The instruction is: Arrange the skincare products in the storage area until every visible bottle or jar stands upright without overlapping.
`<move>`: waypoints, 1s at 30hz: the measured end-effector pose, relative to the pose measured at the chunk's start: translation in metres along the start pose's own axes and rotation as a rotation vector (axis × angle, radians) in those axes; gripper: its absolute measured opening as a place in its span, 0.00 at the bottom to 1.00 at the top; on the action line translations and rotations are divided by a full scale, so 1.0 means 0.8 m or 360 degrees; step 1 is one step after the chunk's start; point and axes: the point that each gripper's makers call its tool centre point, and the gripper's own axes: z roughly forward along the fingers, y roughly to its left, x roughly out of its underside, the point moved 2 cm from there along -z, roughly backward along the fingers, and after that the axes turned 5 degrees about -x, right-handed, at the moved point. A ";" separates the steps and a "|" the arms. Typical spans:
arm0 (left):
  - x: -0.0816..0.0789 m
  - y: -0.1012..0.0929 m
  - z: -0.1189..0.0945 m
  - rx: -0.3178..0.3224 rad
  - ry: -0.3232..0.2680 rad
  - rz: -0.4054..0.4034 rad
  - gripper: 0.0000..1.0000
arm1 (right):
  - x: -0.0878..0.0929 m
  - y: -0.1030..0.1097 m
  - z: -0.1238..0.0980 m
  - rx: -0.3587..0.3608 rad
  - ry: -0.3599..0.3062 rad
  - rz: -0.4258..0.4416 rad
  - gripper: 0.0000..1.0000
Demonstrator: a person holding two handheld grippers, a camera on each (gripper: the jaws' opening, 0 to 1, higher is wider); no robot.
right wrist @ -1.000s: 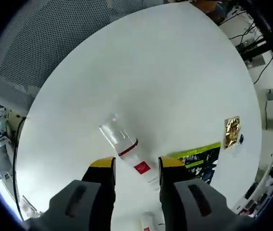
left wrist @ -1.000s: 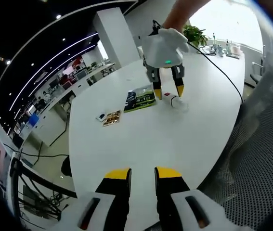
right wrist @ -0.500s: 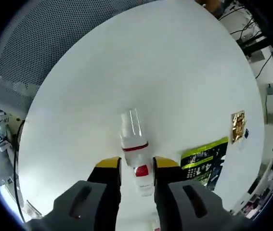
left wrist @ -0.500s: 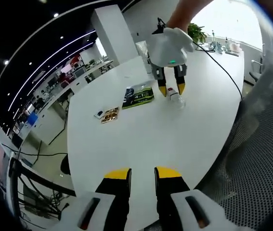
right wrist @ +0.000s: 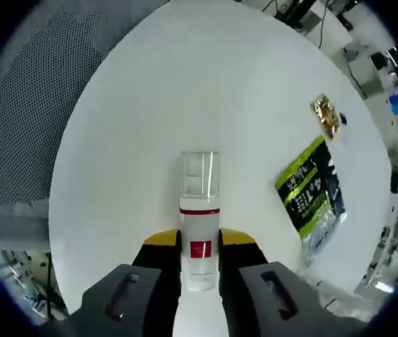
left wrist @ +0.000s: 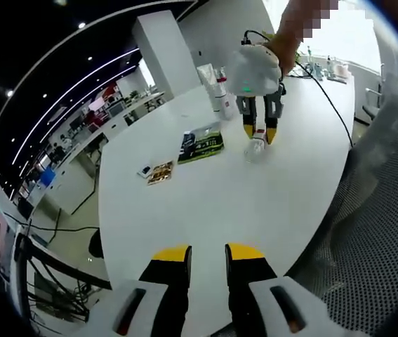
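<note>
- Left gripper (left wrist: 207, 254), bottom centre of the left gripper view: jaws slightly spread, holding nothing, above the white table (left wrist: 199, 203).
- Green packet (left wrist: 203, 143), upper middle.
- Right gripper (right wrist: 199, 240), bottom centre of its view, pinches the clear-capped bottle (right wrist: 199, 210).

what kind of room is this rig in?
Looks like an open-plan office. A big white table sits in front of long rows of desks under strip ceiling lights, with a mesh office chair beside it. The right gripper holds a skincare bottle.
</note>
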 end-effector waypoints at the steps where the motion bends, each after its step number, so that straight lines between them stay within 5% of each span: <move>1: -0.001 0.000 0.000 -0.0004 -0.0008 0.0003 0.20 | 0.000 0.000 0.000 0.0006 -0.0009 0.0006 0.17; 11: -0.006 0.002 -0.005 -0.0006 -0.0034 -0.0041 0.20 | -0.005 0.020 -0.029 0.0110 -0.0237 0.0302 0.17; 17: -0.027 -0.001 -0.013 0.0023 -0.0152 -0.0084 0.21 | -0.019 0.026 -0.053 0.0171 -0.0483 0.0566 0.17; 22: -0.028 0.001 -0.015 0.0028 -0.0163 -0.0101 0.22 | -0.038 0.026 -0.078 0.0219 -0.0731 0.0759 0.17; 26: -0.043 0.008 -0.023 0.0043 -0.0274 -0.0228 0.22 | -0.060 0.026 -0.102 0.0228 -0.0956 0.0901 0.17; 28: -0.043 0.003 -0.024 0.0151 -0.0245 -0.0376 0.22 | -0.072 0.027 -0.114 0.0212 -0.1065 0.0940 0.17; 30: -0.048 0.012 -0.028 0.0157 -0.0269 -0.0446 0.22 | -0.085 0.027 -0.127 0.0201 -0.1163 0.0959 0.17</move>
